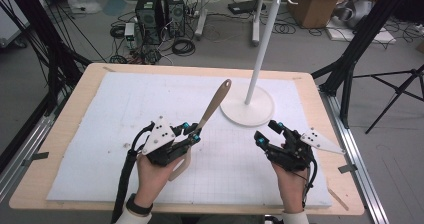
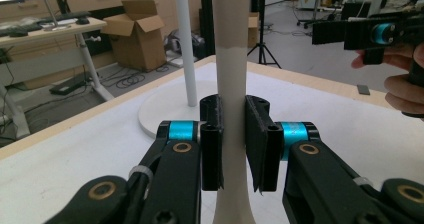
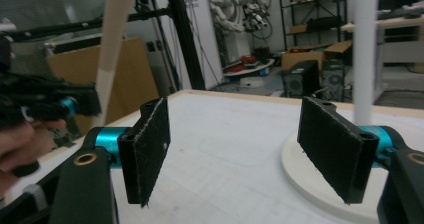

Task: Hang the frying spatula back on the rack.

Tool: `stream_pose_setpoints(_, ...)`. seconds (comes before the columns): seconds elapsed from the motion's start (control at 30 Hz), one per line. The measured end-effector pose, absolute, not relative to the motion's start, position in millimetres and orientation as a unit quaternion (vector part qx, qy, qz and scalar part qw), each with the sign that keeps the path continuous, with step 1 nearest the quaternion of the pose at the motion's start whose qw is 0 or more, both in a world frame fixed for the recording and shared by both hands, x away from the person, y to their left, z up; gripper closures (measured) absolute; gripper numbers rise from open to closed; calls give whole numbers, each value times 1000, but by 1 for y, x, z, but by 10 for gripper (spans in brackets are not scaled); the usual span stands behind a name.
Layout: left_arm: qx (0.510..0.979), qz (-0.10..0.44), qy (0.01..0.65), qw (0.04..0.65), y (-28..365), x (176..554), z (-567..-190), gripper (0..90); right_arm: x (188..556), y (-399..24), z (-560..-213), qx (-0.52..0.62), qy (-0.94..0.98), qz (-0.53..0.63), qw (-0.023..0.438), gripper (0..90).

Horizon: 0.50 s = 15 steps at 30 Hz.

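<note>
A long kitchen utensil (image 1: 214,106) with a tan handle and a cream lower part stands tilted above the white mat, handle end up and to the right. My left gripper (image 1: 192,134) is shut on its neck; in the left gripper view the pads press both sides of the cream shaft (image 2: 231,84). My right gripper (image 1: 270,133) hovers to the right, open, with nothing between its pads (image 3: 147,149). The right gripper view shows the utensil's handle (image 3: 112,44) at the left. The right gripper (image 2: 370,34) appears at the upper right of the left gripper view.
A white hook stand (image 1: 263,39) rises from a round base (image 1: 247,111) at the mat's far right, just beyond both grippers. The white mat (image 1: 125,114) covers a wooden table (image 1: 70,114). Boxes, computers and cables lie on the floor beyond.
</note>
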<state>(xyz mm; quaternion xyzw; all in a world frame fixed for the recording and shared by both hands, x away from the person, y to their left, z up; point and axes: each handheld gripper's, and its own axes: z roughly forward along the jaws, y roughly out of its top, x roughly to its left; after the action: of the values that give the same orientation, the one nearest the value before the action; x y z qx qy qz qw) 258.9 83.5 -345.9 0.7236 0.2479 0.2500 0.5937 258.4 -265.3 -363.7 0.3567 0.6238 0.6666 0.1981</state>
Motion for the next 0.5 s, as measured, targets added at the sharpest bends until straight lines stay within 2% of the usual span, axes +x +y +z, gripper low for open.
stream_pose_setpoints(0.5,694,284,239,617,66,246,-348,776,265,-198,-333,314,644,681,154,404)
